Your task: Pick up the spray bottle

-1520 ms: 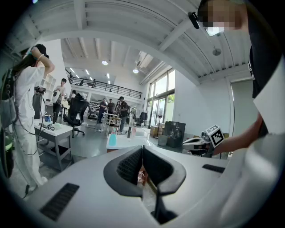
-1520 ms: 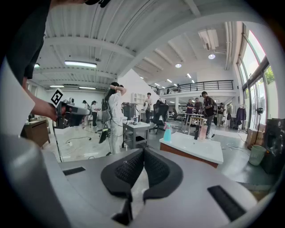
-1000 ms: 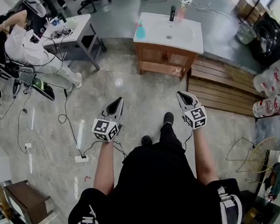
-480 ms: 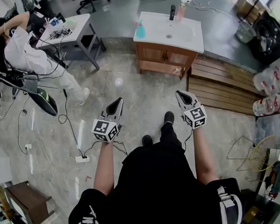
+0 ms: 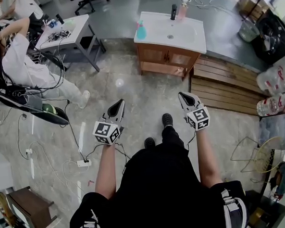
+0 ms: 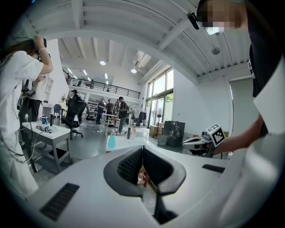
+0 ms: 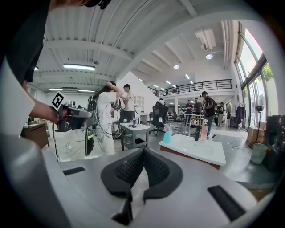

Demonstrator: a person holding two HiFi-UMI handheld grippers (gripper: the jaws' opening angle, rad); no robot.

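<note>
Hovering left of centre, the grey left gripper (image 5: 118,105) has its jaws together on nothing, the turquoise plastic spray bottle (image 5: 141,31) stands top centre on the white-topped wooden washstand (image 5: 158,36), well apart, and the grey right gripper (image 5: 185,97) is likewise closed, empty.

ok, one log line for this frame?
phase: pre-reach | left gripper: shut, empty | right gripper: shut, empty | spray bottle: on sink counter, untouched
</note>
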